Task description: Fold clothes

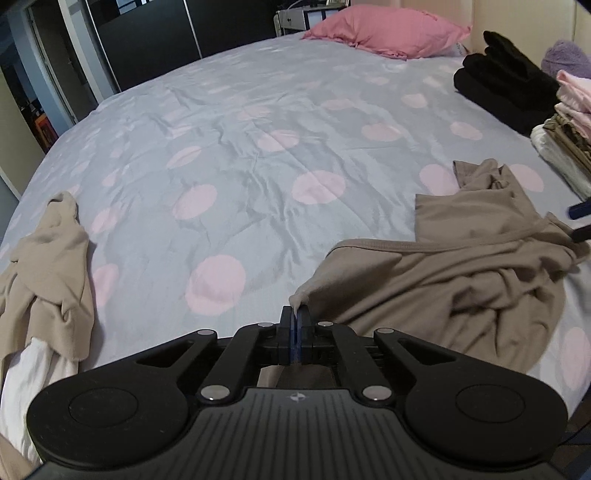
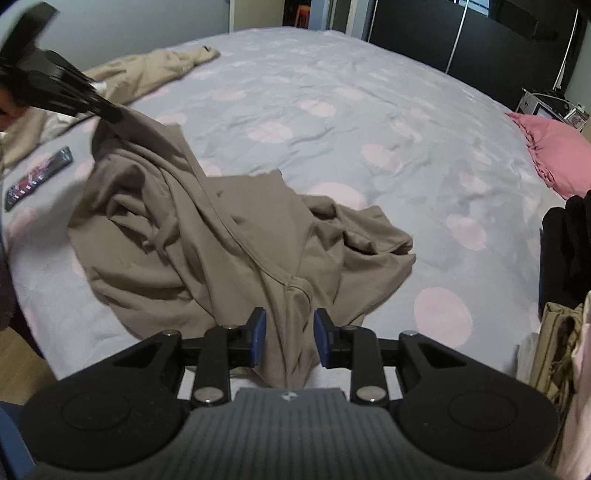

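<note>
Left gripper [image 1: 295, 314] pinching taupe garment [image 1: 461, 273], unlabelled apparently.

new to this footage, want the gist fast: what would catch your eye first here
A crumpled tan garment lies mid-bed on a grey sheet with pink dots. The left hand-held gripper is shut on one edge of it, while the right hand-held gripper stands open around a fold. A pink pillow sits at the far end, folded clothes at the right.
</note>
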The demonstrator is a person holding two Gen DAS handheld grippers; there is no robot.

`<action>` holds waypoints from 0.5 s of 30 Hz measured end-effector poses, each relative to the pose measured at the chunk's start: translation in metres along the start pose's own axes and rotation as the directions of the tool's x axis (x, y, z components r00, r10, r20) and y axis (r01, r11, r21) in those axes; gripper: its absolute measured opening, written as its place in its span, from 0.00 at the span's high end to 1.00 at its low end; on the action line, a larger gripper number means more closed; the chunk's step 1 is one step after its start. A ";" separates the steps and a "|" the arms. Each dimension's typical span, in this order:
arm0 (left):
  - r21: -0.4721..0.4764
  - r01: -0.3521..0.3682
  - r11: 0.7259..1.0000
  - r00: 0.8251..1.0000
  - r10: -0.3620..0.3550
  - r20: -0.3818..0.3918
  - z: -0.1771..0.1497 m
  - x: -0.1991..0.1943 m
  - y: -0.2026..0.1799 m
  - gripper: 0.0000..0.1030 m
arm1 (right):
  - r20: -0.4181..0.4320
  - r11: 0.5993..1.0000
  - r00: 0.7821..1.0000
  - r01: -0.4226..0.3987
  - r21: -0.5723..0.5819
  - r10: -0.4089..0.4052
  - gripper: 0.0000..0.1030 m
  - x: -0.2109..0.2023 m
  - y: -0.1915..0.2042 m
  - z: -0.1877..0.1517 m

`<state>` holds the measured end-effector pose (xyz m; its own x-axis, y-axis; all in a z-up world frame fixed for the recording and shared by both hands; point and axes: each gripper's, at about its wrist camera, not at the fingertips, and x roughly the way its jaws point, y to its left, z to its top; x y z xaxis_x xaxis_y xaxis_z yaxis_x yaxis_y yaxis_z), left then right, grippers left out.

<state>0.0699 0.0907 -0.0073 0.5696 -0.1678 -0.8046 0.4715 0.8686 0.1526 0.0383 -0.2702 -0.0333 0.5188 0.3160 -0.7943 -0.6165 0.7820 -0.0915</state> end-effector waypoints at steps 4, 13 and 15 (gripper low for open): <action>0.019 0.034 0.999 0.999 -0.034 0.010 -0.016 -0.015 0.001 1.00 | -0.039 1.000 0.999 -0.001 -0.012 0.001 0.93 0.016 0.003 0.001; 0.080 0.099 0.992 0.995 -0.100 0.014 -0.038 -0.030 -0.015 1.00 | -0.127 1.000 0.992 -0.022 0.012 0.023 0.97 0.015 0.005 -0.005; 0.083 0.093 0.992 0.995 -0.095 0.015 -0.038 -0.030 -0.019 1.00 | -0.132 1.000 0.991 -0.022 0.004 0.022 0.97 0.016 0.008 -0.006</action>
<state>0.0185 0.0967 -0.0078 0.5324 -0.2565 -0.8067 0.5768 0.8074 0.1240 0.0378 -0.2620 -0.0509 0.4222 0.2598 -0.8685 -0.6254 0.7770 -0.0716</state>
